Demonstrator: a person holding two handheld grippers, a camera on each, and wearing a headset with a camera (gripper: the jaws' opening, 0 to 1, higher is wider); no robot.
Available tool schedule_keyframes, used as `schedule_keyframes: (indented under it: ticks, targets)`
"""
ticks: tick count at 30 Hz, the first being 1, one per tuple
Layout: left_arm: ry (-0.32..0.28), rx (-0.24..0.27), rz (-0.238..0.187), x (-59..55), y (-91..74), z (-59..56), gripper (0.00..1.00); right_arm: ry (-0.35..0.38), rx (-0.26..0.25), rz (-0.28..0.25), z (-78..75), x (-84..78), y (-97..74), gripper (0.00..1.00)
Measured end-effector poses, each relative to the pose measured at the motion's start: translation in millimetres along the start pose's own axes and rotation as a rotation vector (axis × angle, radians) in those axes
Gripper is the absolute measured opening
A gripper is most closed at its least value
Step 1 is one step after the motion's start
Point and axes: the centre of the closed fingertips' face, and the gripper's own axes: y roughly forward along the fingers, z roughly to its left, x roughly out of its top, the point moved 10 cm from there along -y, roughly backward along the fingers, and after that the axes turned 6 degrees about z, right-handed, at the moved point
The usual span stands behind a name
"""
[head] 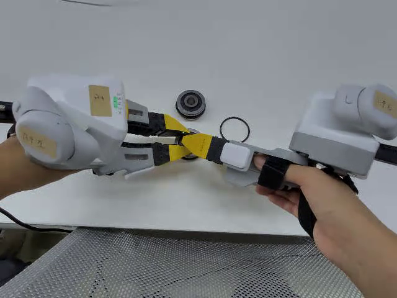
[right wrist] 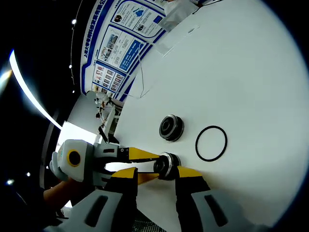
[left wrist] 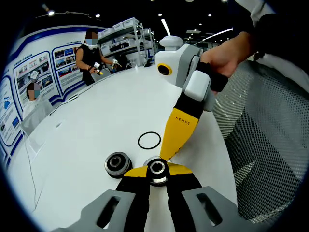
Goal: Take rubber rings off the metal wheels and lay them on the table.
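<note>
My left gripper (left wrist: 157,173) is shut on a metal wheel (left wrist: 158,169), held just above the table between its yellow fingers. In the head view this wheel (head: 188,156) is mostly hidden by both grippers' fingers. From the right, my right gripper (right wrist: 158,170) reaches the same wheel (right wrist: 166,166). Its jaws stand apart around it, and one finger touches the wheel's rim. A second wheel (head: 190,103) with its black ring on lies flat farther back. A loose rubber ring (head: 235,129) lies on the table to its right.
The white table (head: 260,56) stretches wide and bare behind the wheels. Its front edge (head: 186,228) meets a grey mesh surface (head: 186,267). A person (left wrist: 91,57) stands at the far end of the table in the left gripper view.
</note>
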Motion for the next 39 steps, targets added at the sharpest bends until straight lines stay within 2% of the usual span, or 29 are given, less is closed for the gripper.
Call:
schedule_keyframes:
  ticks: [8, 18, 22, 29, 39]
  targets:
    - [-0.001, 0.001, -0.002, -0.1, 0.1, 0.1, 0.13, -0.008, -0.006, 0.002, -2.4, 0.1, -0.2, 0.26]
    - [-0.001, 0.000, -0.003, 0.7, 0.5, 0.8, 0.13, -0.019, -0.039, 0.001, -7.8, 0.8, 0.9, 0.14]
    - [-0.002, 0.001, -0.005, 1.2, 0.6, 0.4, 0.13, 0.000, -0.049, 0.001, -10.5, 0.9, 1.0, 0.10]
    - [-0.001, 0.004, -0.007, 3.4, 0.9, -1.4, 0.13, -0.007, -0.059, 0.003, -11.0, 1.6, 0.4, 0.06]
    - [-0.004, 0.008, -0.015, 0.3, 0.1, -2.1, 0.13, 0.014, -0.069, 0.012, -9.1, 1.4, -1.6, 0.03]
